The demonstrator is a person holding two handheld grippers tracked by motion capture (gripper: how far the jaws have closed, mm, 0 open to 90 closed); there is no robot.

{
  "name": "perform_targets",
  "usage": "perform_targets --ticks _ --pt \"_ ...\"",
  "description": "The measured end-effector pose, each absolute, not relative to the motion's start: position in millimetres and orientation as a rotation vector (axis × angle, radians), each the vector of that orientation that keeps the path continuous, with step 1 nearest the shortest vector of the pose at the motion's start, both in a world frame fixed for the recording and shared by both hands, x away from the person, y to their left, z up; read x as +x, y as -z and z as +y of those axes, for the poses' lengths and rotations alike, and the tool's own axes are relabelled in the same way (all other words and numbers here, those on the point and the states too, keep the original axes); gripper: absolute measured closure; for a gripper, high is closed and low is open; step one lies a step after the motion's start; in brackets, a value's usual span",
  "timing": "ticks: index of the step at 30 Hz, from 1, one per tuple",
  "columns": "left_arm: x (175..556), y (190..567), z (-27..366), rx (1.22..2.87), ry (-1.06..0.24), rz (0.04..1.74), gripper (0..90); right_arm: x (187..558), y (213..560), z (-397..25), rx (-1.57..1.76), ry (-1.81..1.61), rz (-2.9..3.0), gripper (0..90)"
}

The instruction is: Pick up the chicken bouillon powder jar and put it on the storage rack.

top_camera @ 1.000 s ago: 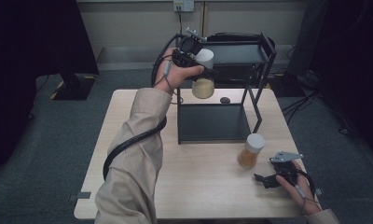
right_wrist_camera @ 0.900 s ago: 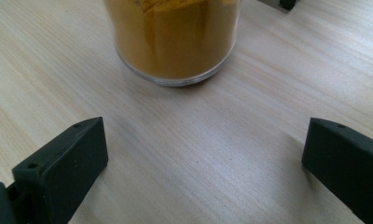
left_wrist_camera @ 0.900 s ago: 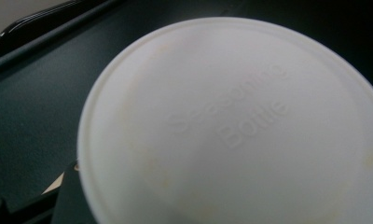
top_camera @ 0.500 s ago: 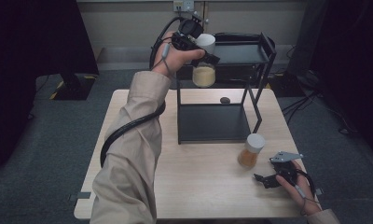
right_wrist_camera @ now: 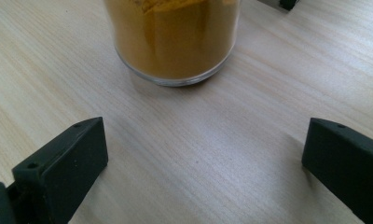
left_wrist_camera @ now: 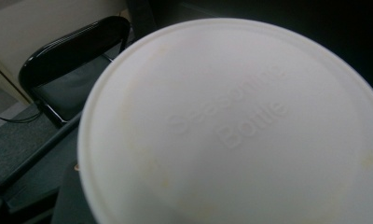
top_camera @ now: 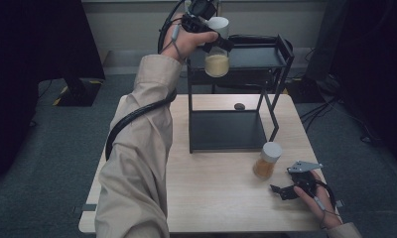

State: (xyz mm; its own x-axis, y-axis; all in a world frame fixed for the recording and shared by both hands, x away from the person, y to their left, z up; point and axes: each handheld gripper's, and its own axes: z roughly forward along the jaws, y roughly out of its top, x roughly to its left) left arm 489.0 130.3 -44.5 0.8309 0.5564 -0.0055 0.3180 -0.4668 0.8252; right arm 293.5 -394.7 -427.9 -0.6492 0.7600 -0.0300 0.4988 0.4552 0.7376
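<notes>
- High view: left gripper [top_camera: 214, 37] pinches a white-lidded seasoning bottle [top_camera: 217, 58] above the black rack's top shelf [top_camera: 251, 57].
- Right gripper [top_camera: 286, 191]: jaws spread, resting on the table [top_camera: 211, 198] near a second bottle [top_camera: 265, 161].

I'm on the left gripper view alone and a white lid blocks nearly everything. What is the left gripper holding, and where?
Observer: The left gripper holds a white-lidded seasoning bottle of pale powder, raised beside the black shelf rack's top tier.
Operator: Anything on the table?
Observer: A second bottle, with orange powder, stands on the wooden table right of the rack.
Operator: And the right gripper?
Observer: The right gripper rests low on the table, jaws open, facing that bottle without touching it.
</notes>
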Motion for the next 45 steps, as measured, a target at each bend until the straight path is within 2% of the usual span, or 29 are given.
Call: perform_targets --ticks 10,22,45 --pt "504 42 127 2.074 -0.396 0.708 35.2 294 428 -395 1.065 -1.017 2.353 0.0" --pt "525 47 122 2.071 -0.403 0.745 35.1 294 428 -395 1.065 -1.018 2.354 0.0" --pt "529 55 112 2.073 -0.431 0.772 34.7 294 428 -395 1.064 -1.018 2.354 0.0"
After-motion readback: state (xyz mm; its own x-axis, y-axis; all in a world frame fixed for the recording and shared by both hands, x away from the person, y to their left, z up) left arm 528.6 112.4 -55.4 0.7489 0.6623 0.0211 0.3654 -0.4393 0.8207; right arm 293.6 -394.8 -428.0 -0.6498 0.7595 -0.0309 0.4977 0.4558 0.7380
